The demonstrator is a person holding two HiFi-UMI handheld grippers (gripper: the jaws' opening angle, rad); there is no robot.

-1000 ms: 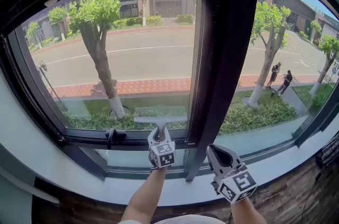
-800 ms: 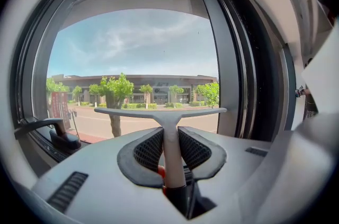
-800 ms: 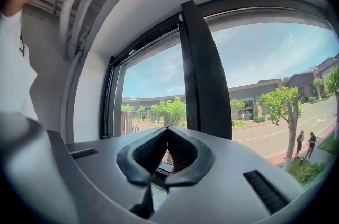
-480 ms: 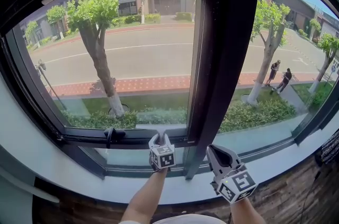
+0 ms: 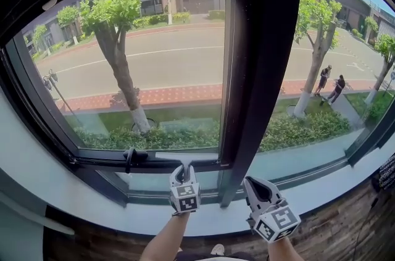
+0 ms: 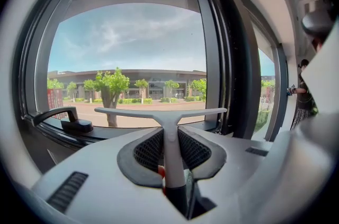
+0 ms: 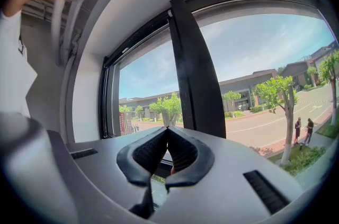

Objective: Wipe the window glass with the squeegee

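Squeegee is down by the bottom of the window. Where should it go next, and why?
Probably lift it to the top of the glass for another downward pull. The left gripper holds the squeegee with its blade low by the bottom frame, so hardly any glass is left below it to wipe.

right gripper (image 7: pixel 167 130): jaws together at tips | window post (image 7: pixel 197 74): 12 o'clock, dark | tree (image 7: pixel 279 91): 3 o'clock, outside

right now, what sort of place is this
Probably an upper-floor room indoors, at a big dark-framed window. The road and trees lie well below, and a pale sill runs under the glass.
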